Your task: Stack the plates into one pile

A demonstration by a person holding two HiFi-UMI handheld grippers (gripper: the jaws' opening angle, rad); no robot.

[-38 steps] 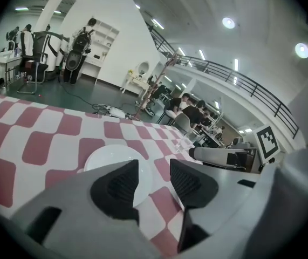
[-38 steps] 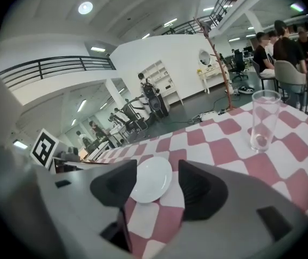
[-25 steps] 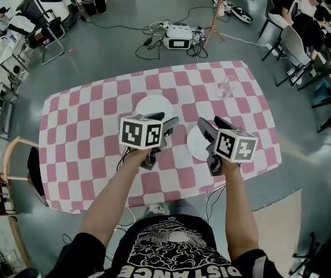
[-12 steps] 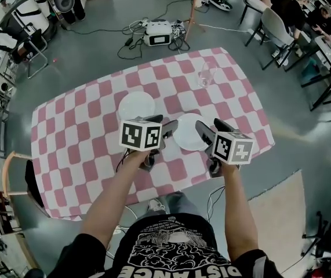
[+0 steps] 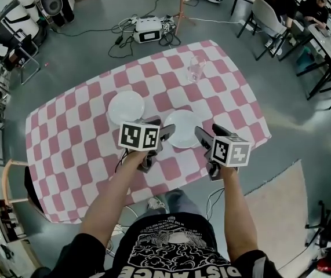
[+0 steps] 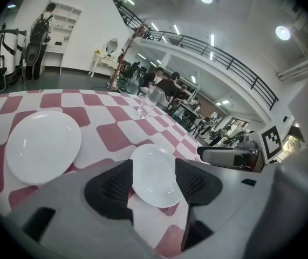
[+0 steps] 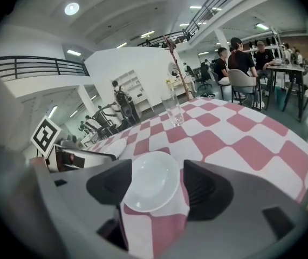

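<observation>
Two white plates lie on the pink-and-white checked table (image 5: 72,133), along with one clear stemmed glass (image 5: 195,68), and there are two hand-held grippers. The far plate (image 5: 126,106) sits toward the table's middle. The near plate (image 5: 182,128) lies closer to the person, well apart from the far one, with the glass beyond it near the far edge. Both plates rest flat with the hollow side up; being round, neither has a long axis or points any way. The left gripper (image 6: 155,183) and the right gripper (image 7: 152,186) hover at either side of the near plate. The jaws of each have just been opening and now stand wide apart. The near plate shows through each gap, but no pad touches it. Only the head view shows the whole table and the clear gap between the plates. The left gripper view shows both plates in full, with the right gripper at its right edge. In the right gripper view the far plate is only a sliver behind the left gripper, while the glass stands tall and upright.
</observation>
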